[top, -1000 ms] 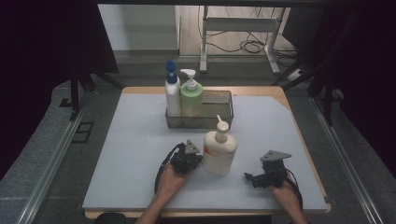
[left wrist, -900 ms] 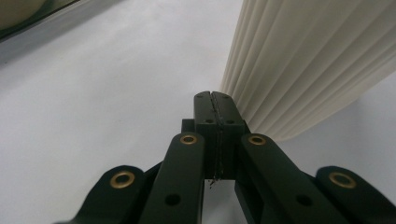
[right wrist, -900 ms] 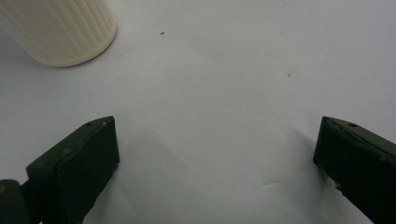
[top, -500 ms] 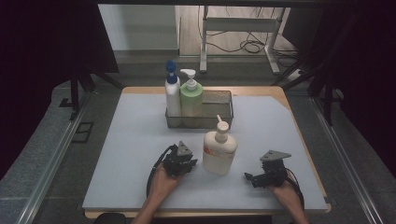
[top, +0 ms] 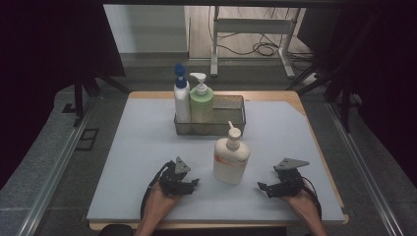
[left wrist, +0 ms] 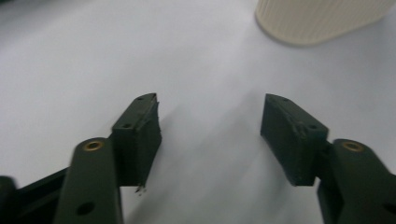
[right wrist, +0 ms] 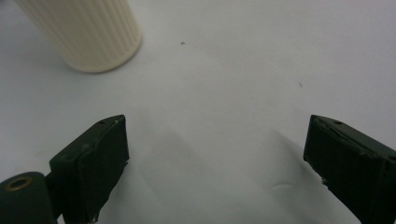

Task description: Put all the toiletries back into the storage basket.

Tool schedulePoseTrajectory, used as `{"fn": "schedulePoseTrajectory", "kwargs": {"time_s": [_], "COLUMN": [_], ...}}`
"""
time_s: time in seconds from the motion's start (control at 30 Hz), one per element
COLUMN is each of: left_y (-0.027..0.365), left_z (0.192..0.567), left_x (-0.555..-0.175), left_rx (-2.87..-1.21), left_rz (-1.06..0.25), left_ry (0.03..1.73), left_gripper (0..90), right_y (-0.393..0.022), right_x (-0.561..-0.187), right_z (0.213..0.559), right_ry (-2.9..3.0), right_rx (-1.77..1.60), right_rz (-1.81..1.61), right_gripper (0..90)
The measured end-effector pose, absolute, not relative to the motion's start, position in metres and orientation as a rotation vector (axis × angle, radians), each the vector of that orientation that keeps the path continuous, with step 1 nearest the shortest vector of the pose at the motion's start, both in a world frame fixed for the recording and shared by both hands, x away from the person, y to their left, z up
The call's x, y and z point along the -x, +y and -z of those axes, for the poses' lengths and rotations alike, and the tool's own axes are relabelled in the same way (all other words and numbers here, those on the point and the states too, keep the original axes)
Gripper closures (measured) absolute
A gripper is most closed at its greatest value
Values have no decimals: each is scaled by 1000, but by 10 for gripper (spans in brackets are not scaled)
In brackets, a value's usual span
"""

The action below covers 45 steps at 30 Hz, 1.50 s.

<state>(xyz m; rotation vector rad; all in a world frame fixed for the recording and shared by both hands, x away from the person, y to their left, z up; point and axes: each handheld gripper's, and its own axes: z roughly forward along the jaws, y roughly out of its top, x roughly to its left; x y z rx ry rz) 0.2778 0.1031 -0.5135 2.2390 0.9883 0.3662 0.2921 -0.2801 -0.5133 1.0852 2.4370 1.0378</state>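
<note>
my left gripper (top: 189, 184) sits low over the pale grey table mat (top: 137, 147), near the front edge, a little to the left of the cream ribbed plastic bottle with the white nozzle cap (top: 230, 158). its jaws have just been opening and now stand well apart with nothing between them; in the left gripper view (left wrist: 210, 123) i see bare mat in the gap, and the ribbed foot of the cream bottle (left wrist: 317, 18) sits ahead and off to the upper right, clear of both pads. i am not touching it.

my right gripper (top: 265, 188) rests on the other side of the same bottle, near the front right of the mat, its jaws pointing leftward toward it. they are spread wide and have just drawn in a touch, with only mat between them in the right gripper view (right wrist: 215, 144); the bottle's ribbed base (right wrist: 88, 32) stands ahead at the upper left, apart from the pads.

the cream bottle stands upright on the mat between my two grippers, in front of the dark wire mesh basket (top: 231, 110). in the basket's left half stand a white bottle with a blue pump top (top: 181, 98) and, just beside it, a light green pump bottle with a white head (top: 201, 103), both upright.
</note>
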Motion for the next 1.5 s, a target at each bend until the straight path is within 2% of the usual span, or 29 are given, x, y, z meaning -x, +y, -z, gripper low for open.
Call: {"fn": "schedulePoseTrajectory", "kwargs": {"time_s": [0.43, 0.87, 1.27, 1.4, 1.5], "left_y": [128, 131, 131, 131, 131], "left_z": [518, 523, 523, 523, 523], "left_x": [-256, -251, -251, -251, -251], "left_rx": [-2217, -2183, -2180, -2181, -2180], "left_rz": [-350, -381, -379, -378, -378], "left_ry": [1064, 1051, 1050, 1050, 1050], "left_gripper": [145, 124, 123, 123, 123], "right_y": [-267, -245, -226, -218, -212], "right_x": [-286, -287, -299, -306, -310], "right_z": [489, 461, 441, 432, 428], "right_ry": [2447, 2475, 2472, 2470, 2478], "right_rx": [-957, -884, -864, -816, -788], "right_rz": [-1149, -1221, -1314, -1368, -1352], "right_gripper": [0, 0, 64, 132, 136]}}
